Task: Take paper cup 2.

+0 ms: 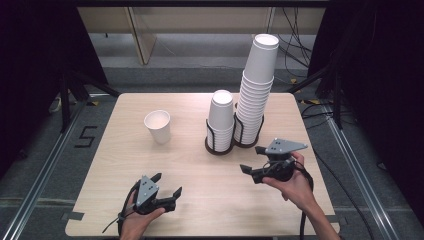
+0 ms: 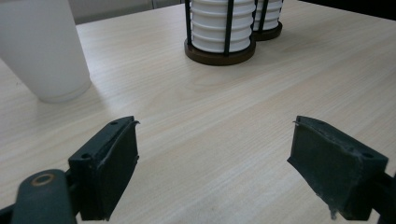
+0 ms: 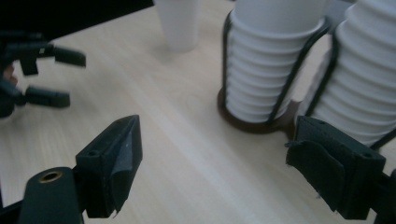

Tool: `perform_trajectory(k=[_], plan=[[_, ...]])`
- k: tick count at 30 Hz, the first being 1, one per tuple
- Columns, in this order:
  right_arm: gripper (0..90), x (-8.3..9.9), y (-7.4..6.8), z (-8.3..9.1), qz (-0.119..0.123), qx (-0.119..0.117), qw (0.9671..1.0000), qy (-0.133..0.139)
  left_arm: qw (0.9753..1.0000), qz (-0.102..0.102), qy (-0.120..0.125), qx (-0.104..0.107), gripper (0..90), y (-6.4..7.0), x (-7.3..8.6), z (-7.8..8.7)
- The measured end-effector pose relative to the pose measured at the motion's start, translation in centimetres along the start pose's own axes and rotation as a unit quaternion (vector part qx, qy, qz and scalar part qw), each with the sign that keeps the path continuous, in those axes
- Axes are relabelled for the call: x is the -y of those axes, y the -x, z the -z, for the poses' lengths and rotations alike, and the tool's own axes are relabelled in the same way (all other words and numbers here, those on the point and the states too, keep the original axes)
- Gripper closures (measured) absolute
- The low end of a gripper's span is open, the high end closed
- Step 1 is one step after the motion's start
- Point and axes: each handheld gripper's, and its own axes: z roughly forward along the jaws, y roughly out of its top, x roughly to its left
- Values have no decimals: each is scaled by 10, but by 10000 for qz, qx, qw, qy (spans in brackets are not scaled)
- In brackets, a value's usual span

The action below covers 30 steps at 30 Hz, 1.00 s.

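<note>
A single white paper cup (image 1: pixel 158 126) stands upright on the left half of the wooden table (image 1: pixel 125 165); it also appears at the upper left in the left gripper view (image 2: pixel 44 49) and at the top in the right gripper view (image 3: pixel 179 23). Two stacks of white cups sit in black wire holders: a short stack (image 1: pixel 220 122) and a tall stack (image 1: pixel 255 92) to its right. My left gripper (image 1: pixel 167 184) is open near the front edge, nothing between its jaws. My right gripper (image 1: pixel 252 159) is open, just in front of the holders, empty.
The short stack's holder base (image 2: pixel 219 51) lies straight ahead of the left gripper. In the right gripper view the two holders (image 3: pixel 261 93) are close on the right, and the other gripper (image 3: pixel 37 74) shows far left. Dark stands and cables flank the table.
</note>
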Motion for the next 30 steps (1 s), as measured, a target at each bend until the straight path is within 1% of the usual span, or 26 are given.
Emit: perform_trajectory(k=[1,2,3,4,5,7,8,9,10,11,12,14,15,16,17,18,19,20,22,23,24,25,26,27,28,30], plan=[[176,-4,1,1,-123,14,9999,83,10000,-54,-24,-8,145,-1,0,-1],[176,-9,4,3,-2,116,9998,151,10000,-15,-35,10,145,-1,0,-1],[176,-14,5,6,-83,209,9996,151,10000,-15,-35,10,145,-1,0,-1],[176,-19,7,9,-66,226,9995,207,10000,-25,-26,39,145,-1,1,0],[176,-24,9,12,-29,352,9990,288,10000,-37,-42,28,145,-1,0,1],[175,-35,12,18,-103,438,9982,395,10000,-17,-24,19,145,-1,0,1],[174,-40,14,22,-96,533,9973,496,10000,-25,-28,13,145,-2,0,1],[174,-45,15,25,-159,515,9971,541,10000,-4,-8,29,145,-2,0,0],[172,-51,17,28,-112,621,9962,606,10000,-5,-63,8,145,-3,0,1],[172,-51,17,28,-112,621,9962,606,10000,-5,-63,8,145,-3,0,1],[168,-62,22,35,-89,751,9948,687,10000,41,-10,30,145,-3,1,0],[169,-74,28,39,-184,817,9931,820,10000,51,-11,35,145,-3,1,0],[169,-74,28,39,-184,817,9931,820,10000,51,-11,35,145,-3,1,0],[171,-84,35,42,-250,872,9920,879,10000,61,-6,61,145,-4,1,0],[171,-84,35,42,-250,872,9920,879,10000,61,-6,61,145,-4,1,0],[167,-92,42,42,-289,1003,9899,962,10000,60,-20,45,145,-4,1,1],[166,-97,44,41,-367,1007,9898,940,10000,65,-7,61,145,-4,1,0],[163,-101,47,41,-347,1108,9891,900,10000,66,-25,58,145,-4,1,0],[162,-110,53,40,-373,1185,9882,896,9999,83,-57,46,145,-5,0,1],[162,-110,53,40,-373,1185,9882,896,9999,83,-57,46,145,-5,0,1],[159,-119,60,38,-393,1305,9864,917,9999,111,-17,103,145,-5,0,0],[159,-119,60,38,-393,1305,9864,917,9999,111,-17,103,145,-5,0,0],[157,-128,66,37,-459,1366,9848,972,9999,95,-38,62,145,-6,-1,2],[157,-128,66,37,-459,1366,9848,972,9999,95,-38,62,145,-6,-1,2],[157,-135,72,36,-499,1348,9841,1048,9999,116,-25,56,145,-7,-2,3],[157,-139,75,35,-517,1315,9841,1076,9999,107,-41,50,145,-8,-2,3]])
